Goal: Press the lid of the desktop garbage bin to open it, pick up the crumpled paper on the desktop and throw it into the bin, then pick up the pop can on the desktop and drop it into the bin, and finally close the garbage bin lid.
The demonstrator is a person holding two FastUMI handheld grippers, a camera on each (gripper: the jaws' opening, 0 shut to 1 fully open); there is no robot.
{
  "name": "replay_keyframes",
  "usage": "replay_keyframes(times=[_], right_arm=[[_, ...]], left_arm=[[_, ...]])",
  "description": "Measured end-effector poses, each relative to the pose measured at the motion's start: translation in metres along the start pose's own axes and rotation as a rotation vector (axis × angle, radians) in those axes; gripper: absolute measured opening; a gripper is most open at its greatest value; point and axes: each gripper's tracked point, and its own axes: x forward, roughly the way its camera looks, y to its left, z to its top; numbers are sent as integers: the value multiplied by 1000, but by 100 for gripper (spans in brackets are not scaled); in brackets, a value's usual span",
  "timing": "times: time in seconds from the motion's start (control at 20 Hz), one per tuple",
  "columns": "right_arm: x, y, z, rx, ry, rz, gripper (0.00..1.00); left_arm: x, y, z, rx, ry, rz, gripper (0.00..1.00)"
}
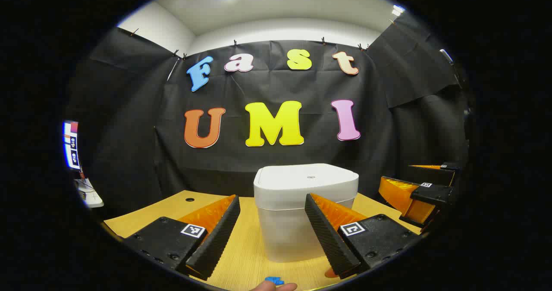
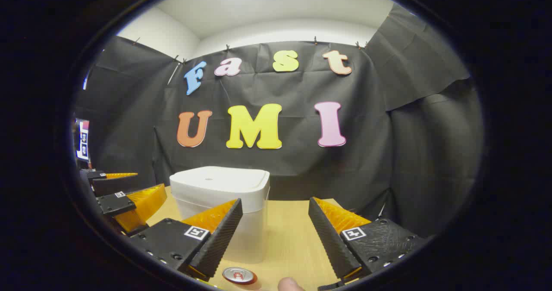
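so i'm at step one: the white square plastic bin [image 1: 302,213] sits lid-down ahead of my left tongs [image 1: 272,239]; right tongs [image 2: 274,239], like the left, gape wide; next, press that lid.

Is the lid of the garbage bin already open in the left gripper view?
No, the lid lies flat and closed on top of the garbage bin.

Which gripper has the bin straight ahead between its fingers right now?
The left gripper: in its own view the closed white bin sits centred between its fingers. In the right gripper view the bin is off toward the right gripper's left finger.
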Motion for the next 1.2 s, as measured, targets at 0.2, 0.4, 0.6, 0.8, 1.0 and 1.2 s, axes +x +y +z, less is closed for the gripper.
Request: replay_keyframes(times=[0.2,0.4,0.6,0.8,1.0,1.2], right_arm=[[2,3,-2,13,5,6,95],[3,10,-2,2,3,12,95],[1,16,-1,6,-4,20,95],[0,16,-1,9,1,9,95],[2,23,-1,18,12,30,92],[8,37,4,-36,22,46,59]], left_arm=[[1,7,-1,-9,1,14,98],[1,10,-5,-18,8,14,98],[-1,15,-4,-13,9,22,98],[-3,18,-5,-10,7,26,98],[-4,22,-5,-14,9,31,98],[-5,23,-7,-13,17,35,98]])
